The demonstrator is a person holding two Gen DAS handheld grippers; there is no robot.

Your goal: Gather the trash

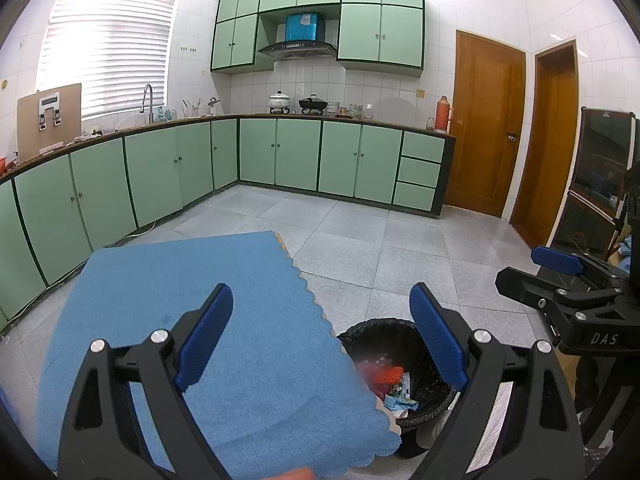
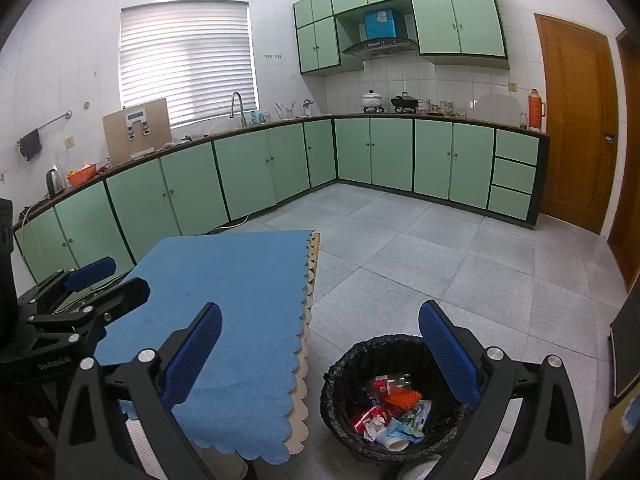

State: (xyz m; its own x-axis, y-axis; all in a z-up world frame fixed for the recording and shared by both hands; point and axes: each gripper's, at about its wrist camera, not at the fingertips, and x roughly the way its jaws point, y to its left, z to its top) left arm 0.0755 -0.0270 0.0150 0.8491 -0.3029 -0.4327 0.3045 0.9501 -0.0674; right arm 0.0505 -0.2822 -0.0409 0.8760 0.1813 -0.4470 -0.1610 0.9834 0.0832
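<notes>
A black-lined trash bin [image 2: 348, 368] stands on the floor beside the table; it also shows in the left wrist view [image 1: 360, 334]. It holds mixed trash [image 2: 390, 410]: red wrappers, an orange piece, crumpled paper, a teal carton. The table is covered by a blue cloth [image 1: 224, 280] that also shows in the right wrist view [image 2: 224, 280], with nothing on the visible part. My left gripper [image 1: 322, 340] is open and empty above the table's right edge. My right gripper [image 2: 320, 360] is open and empty above the bin. Each gripper shows in the other's view, the right one [image 1: 560, 276] and the left one [image 2: 100, 284].
Green kitchen cabinets [image 2: 248, 168] line the left and far walls, with pots, a faucet and a kettle on the counter. Two wooden doors [image 1: 486, 120] are at the right. Grey tiled floor [image 2: 420, 264] lies beyond the table. A dark cabinet [image 1: 600, 184] stands far right.
</notes>
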